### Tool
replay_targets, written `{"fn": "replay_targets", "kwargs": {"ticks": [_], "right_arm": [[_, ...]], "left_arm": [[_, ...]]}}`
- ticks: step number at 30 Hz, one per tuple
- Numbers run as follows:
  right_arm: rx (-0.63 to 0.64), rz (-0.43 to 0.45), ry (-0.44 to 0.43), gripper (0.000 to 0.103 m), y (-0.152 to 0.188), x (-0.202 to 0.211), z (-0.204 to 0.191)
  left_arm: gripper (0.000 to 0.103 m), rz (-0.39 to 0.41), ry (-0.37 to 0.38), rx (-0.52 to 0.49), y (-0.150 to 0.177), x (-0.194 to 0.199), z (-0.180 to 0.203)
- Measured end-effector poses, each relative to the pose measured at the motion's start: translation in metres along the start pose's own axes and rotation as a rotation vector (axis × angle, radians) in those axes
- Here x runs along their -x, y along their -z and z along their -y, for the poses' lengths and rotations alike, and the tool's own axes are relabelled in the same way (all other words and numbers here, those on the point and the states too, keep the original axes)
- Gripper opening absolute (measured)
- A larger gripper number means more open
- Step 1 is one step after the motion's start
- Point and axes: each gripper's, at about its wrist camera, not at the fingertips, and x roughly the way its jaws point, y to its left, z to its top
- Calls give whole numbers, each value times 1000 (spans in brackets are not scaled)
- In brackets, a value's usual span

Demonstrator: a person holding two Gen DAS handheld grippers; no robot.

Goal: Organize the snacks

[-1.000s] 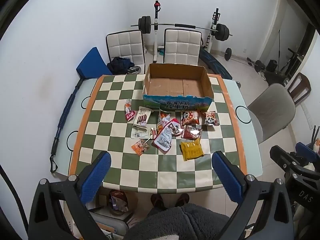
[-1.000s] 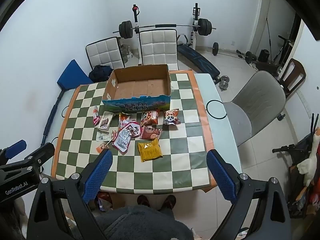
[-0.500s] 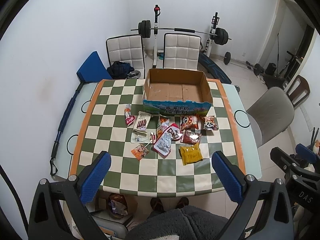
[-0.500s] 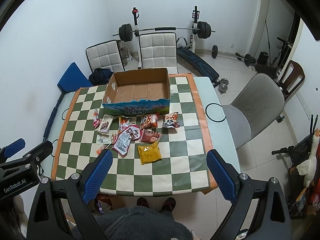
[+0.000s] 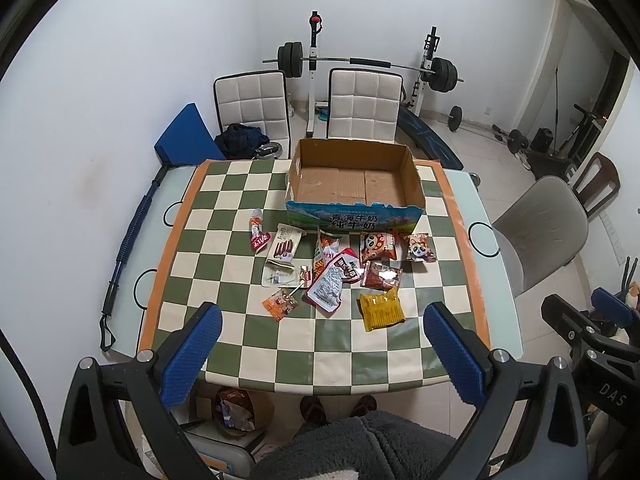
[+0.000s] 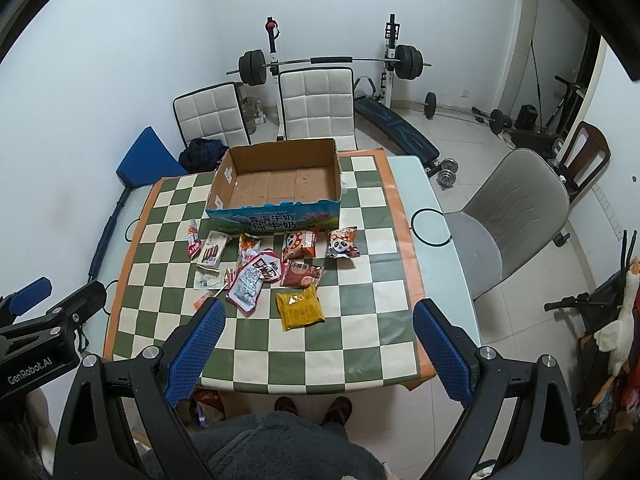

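An open, empty cardboard box (image 5: 354, 184) (image 6: 280, 184) stands at the far side of the checkered table (image 5: 320, 344) (image 6: 320, 352). Several snack packets lie in front of it: a yellow packet (image 5: 381, 310) (image 6: 300, 309), two panda packets (image 5: 378, 245) (image 6: 342, 243), a silver-red pouch (image 5: 328, 286) (image 6: 248, 288), a chocolate stick pack (image 5: 285, 243) (image 6: 212, 251). My left gripper (image 5: 320, 344) is open and empty, held high above the near table edge. My right gripper (image 6: 316, 336) is open and empty, also high above the near edge.
Two white padded chairs (image 5: 252, 108) (image 5: 364, 108) stand behind the table, a grey chair (image 5: 540, 232) at its right. A barbell rack (image 5: 368, 64) and weights are against the far wall. A blue cushion (image 5: 184, 140) leans at the left.
Both grippers have pulled back and up a little, so the table looks slightly smaller and farther. Nothing on the table has moved.
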Motion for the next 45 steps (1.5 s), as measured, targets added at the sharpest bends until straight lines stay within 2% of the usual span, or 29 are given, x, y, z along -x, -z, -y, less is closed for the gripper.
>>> {"fn": "replay_targets", "kwargs": {"ticks": [45], "right_arm": [[2, 8, -13, 97, -3, 4, -7]], "left_arm": [[103, 1, 4, 7, 3, 0, -1]]}}
